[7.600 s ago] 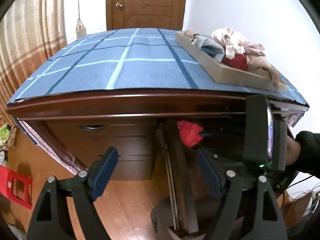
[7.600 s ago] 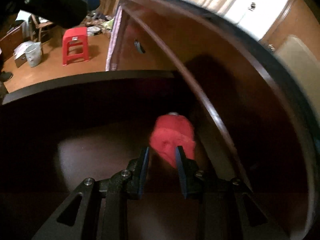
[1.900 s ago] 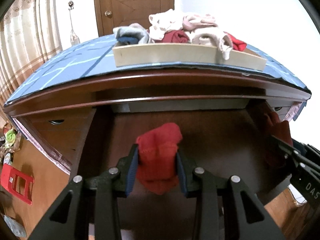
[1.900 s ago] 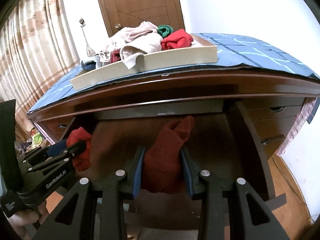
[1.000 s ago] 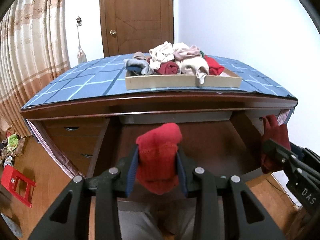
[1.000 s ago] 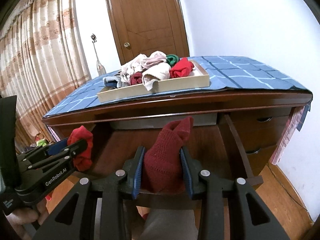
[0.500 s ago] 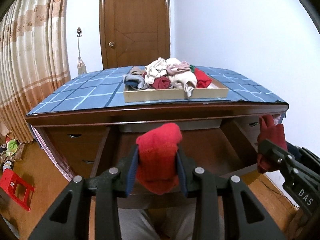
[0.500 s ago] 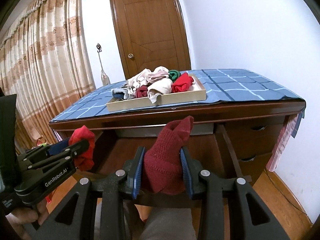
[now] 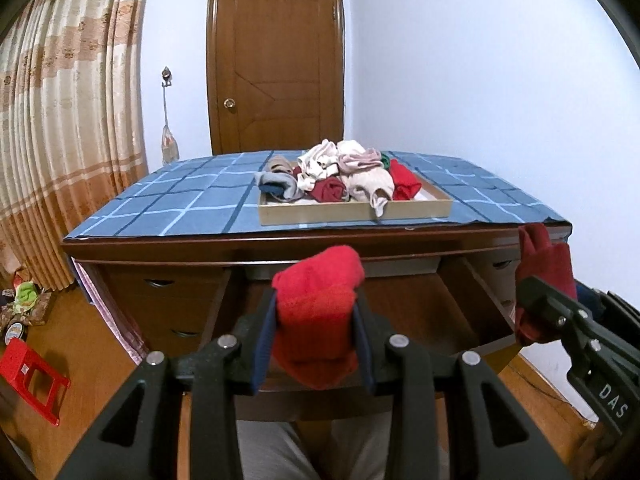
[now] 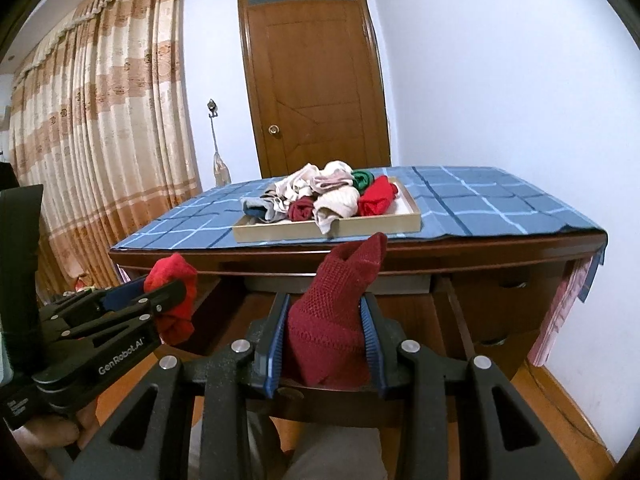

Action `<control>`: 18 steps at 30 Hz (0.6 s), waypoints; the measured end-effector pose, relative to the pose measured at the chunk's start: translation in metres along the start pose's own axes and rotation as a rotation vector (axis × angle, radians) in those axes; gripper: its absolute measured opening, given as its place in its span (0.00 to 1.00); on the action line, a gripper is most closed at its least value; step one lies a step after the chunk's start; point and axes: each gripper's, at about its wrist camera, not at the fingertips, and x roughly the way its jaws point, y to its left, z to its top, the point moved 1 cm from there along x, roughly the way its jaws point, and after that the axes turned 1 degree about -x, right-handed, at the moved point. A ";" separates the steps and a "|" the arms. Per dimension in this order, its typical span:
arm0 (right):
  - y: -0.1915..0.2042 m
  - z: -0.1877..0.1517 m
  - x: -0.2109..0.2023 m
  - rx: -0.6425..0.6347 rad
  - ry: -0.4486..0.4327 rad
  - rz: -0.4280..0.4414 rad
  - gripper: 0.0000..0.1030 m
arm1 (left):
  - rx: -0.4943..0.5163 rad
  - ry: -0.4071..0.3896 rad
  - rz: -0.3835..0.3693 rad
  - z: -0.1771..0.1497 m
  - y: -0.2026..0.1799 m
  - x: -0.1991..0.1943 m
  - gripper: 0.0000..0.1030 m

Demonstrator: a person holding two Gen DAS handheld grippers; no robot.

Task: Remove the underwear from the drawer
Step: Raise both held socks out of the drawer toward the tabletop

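Jaws of left gripper [image 9: 316, 340] pinched on bright red underwear [image 9: 318, 304], cloth bulging above and below the pads. Jaws of right gripper [image 10: 326, 340] likewise clamped on dark red underwear [image 10: 334, 312], a knitted point sticking up past the tips. Both bundles clear of the drawer [image 9: 476, 312], held in the air at its near side; drawer open below the tabletop [image 9: 180, 200], inside looks bare from here.

Probable step: carry both pieces up to the tray [image 9: 352, 212], already heaped with rolled garments, at the middle right of the checked cloth.

Notes for doing it well:
- Keep squeeze steady; soft cloth can creep out if eased.
- Lift enough to pass the tabletop's near edge before heading far; hanging tails could snag on the wood lip.
- Keep the two grippers apart, left one on the left, so arms don't cross.
- Aim for free spots: right part of tray looks barest. Heap leans over the near wall, one pale piece drooping; avoid nudging it.
- Release only once the cloth rests inside the tray walls.
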 end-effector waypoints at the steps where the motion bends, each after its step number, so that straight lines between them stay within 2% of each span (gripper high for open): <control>1: 0.001 0.001 -0.001 -0.002 -0.002 0.001 0.36 | -0.001 -0.002 0.001 0.000 0.000 -0.001 0.33; 18: 0.003 0.016 -0.012 -0.009 -0.049 -0.002 0.36 | -0.009 -0.047 0.022 0.014 0.009 -0.010 0.33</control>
